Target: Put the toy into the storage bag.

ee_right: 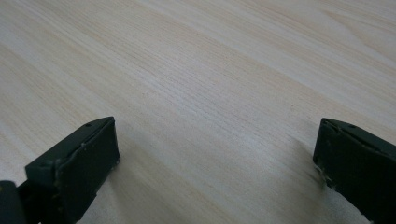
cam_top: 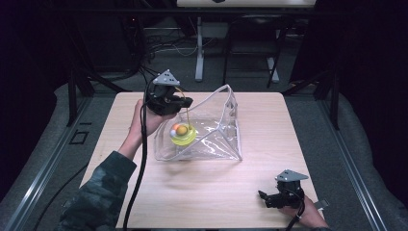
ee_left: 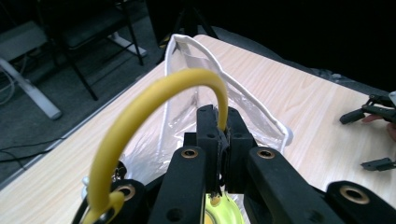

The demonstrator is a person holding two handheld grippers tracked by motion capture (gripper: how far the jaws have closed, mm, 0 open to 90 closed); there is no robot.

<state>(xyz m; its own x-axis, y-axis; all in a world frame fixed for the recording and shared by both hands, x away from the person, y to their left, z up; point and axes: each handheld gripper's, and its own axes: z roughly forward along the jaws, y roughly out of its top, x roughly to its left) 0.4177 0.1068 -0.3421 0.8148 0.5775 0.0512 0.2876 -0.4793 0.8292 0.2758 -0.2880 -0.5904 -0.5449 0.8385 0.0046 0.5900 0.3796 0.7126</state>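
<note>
A lab recording bay: the wooden desk (cam_top: 207, 192) stands between black curtains, with cables (cam_top: 163, 48) and metal stands (cam_top: 199, 48) behind it.

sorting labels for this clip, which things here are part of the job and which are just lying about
In the job:
left gripper, fingers shut on the yellow handle
yellow toy basket hanging from that handle
clear plastic bag, standing open on the table

Lying about:
right gripper, open, resting on the table apart from the bag
chairs and desk legs behind the table
</note>
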